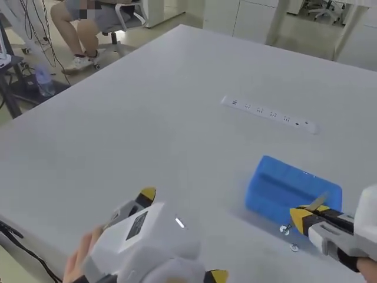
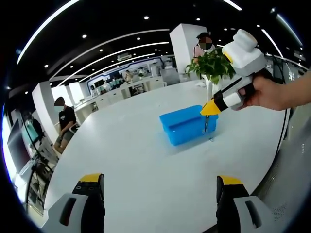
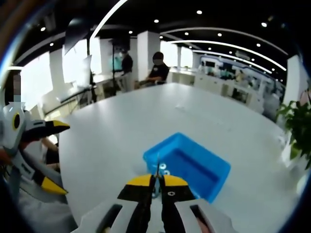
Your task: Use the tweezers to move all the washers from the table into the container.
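A blue container (image 1: 291,187) stands on the white table (image 1: 177,130), toward its right front. My right gripper (image 1: 303,213) is shut on thin metal tweezers (image 1: 318,202), just in front of the container. In the right gripper view the tweezers (image 3: 158,169) point down at small washers (image 3: 163,168) by the container's (image 3: 194,167) near wall. Two washers (image 1: 286,229) lie on the table beside that gripper. I cannot tell if the tips hold one. My left gripper (image 2: 159,187) is open and holds nothing, low at the front left (image 1: 147,194).
A white power strip (image 1: 270,114) lies beyond the container. A person sits on a chair (image 1: 121,17) off the far left corner, near cables and a bottle (image 1: 44,79) on the floor. A potted plant (image 2: 214,63) stands behind the right gripper.
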